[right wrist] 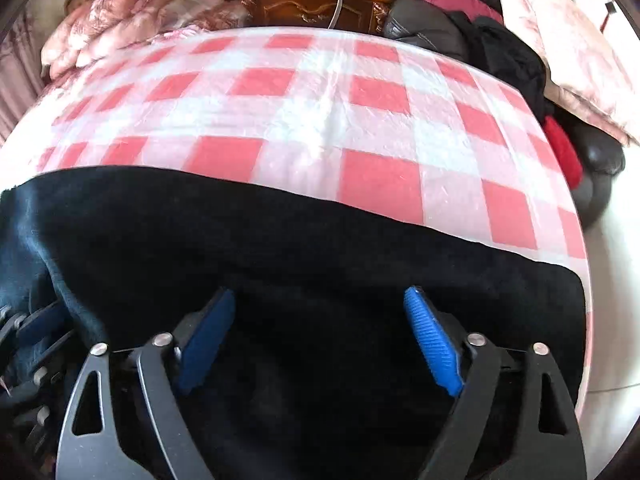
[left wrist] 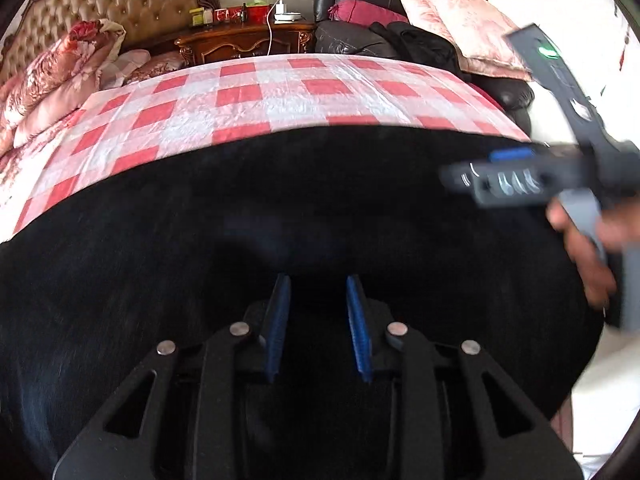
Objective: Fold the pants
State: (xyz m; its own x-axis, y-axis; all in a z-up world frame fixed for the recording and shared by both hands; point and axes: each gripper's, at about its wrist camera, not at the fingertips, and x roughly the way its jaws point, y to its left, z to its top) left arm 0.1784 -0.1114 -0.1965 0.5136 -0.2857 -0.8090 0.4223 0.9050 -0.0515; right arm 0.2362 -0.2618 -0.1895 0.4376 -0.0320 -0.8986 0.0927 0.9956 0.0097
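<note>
left wrist view: my left gripper [left wrist: 318,300] hangs over the black pants [left wrist: 280,208], its blue pads [left wrist: 280,320] a narrow gap apart with nothing pinched between them. the pants lie flat across the near side of the red-checked cloth [left wrist: 248,96], under and ahead of the fingers. right wrist view: my right gripper [right wrist: 320,312] stands wide apart above the same dark fabric, pads clear of it.
</note>
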